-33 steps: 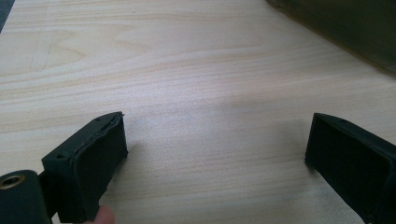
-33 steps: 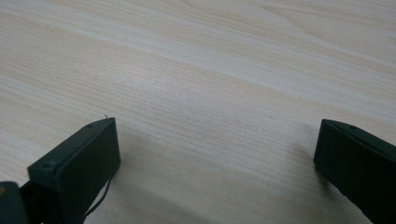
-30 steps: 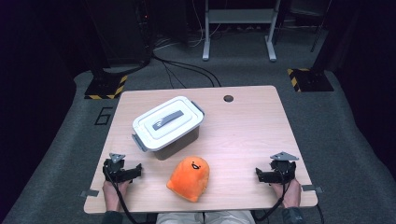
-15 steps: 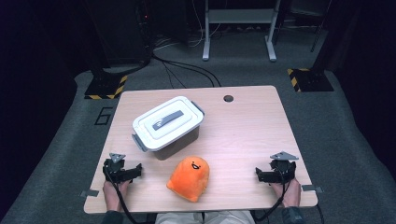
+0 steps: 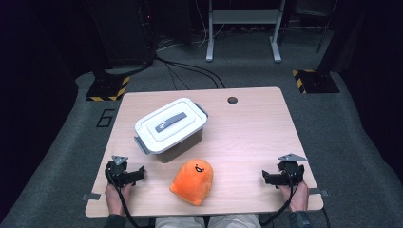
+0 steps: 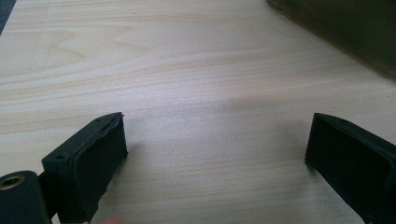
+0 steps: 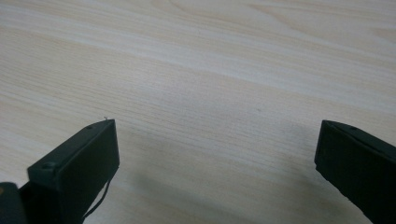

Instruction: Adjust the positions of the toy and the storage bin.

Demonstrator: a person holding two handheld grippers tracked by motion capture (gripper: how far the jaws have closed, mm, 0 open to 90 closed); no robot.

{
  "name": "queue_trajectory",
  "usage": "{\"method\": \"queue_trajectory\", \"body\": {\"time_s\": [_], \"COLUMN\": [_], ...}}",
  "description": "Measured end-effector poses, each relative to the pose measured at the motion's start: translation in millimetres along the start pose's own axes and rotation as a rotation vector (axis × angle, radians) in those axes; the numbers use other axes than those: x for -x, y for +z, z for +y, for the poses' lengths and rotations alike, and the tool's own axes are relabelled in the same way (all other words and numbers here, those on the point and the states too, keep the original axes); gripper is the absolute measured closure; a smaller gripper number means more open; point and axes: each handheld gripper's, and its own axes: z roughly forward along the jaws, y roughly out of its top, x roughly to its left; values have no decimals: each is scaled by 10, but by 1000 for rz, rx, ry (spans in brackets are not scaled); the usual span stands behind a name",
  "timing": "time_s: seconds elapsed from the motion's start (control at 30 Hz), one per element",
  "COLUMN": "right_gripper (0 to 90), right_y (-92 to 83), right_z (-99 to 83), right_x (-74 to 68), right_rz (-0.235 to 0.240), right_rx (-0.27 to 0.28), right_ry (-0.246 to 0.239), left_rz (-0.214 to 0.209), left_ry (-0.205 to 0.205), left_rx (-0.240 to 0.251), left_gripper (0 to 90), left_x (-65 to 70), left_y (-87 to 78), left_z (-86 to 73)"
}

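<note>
— Nothing has moved that we can make out since the earlier frames: both claws, the box and the toy sit where they sat 1 second ago.

— Agreed. We see the left claw point(image 5: 141, 173) at the lower left of the high view, resting low over the tabletop point(image 5: 252, 128), held by the person's left hand point(image 5: 115, 197). In the left gripper view its 2 jaws stand wide apart with bare wood between them.

— And the right claw point(image 5: 264, 177) is at the lower right of the high view, in the right hand point(image 5: 299, 195). We read its jaws the same way in the right gripper view: spread wide, gripping nothing.

— Between the 2 claws, near the bottom edge, we have the orange plush toy point(image 5: 192, 182), lying on the tabletop well apart from both.

— Just above it, left of centre, sits the lidded grey box point(image 5: 171, 128), its white lid on and its handle flat. We also catch a dark corner of that box at the upper right of the left gripper view point(image 6: 345, 32).

— We cannot tell whether toy and box touch; they look just beside each other.
</note>
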Motion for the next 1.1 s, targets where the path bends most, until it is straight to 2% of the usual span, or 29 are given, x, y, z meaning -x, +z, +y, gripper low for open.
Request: {"method": "queue_trajectory", "body": {"time_s": [0.13,0.23,0.3,0.4,0.43,0.6,0.63,0.9,1.0,1.1], "right_gripper": [0,0,0,0,0,0,0,0,0,1], "right_y": [-117,-183,-232,-256,-274,-318,-355,-437,-440,-437], "right_z": [70,124,162,193,230,301,343,466,488,528], "right_x": [-42,-104,-142,-170,-230,-339,-398,-554,-587,-674], "right_rz": [22,35,64,74,95,106,110,140,154,167], "right_rx": [10,6,20,27,32,28,39,65,62,52], "right_ry": [10,-4,0,-12,-18,-52,-64,-89,-89,-122], "left_rz": [7,5,5,8,8,3,3,1,-1,0], "left_ry": [-1,-4,-3,-2,5,-4,-4,-4,-4,-3], "left_rx": [4,0,2,6,6,3,3,0,-1,1], "left_gripper": [49,49,50,56,58,57,57,57,57,57], "left_x": [5,4,5,8,11,5,5,2,2,1], "left_y": [-2,-3,-3,-10,-16,-14,-13,-12,-10,-9], "left_z": [-3,-2,-4,-10,-14,-12,-12,-9,-7,-7]}}
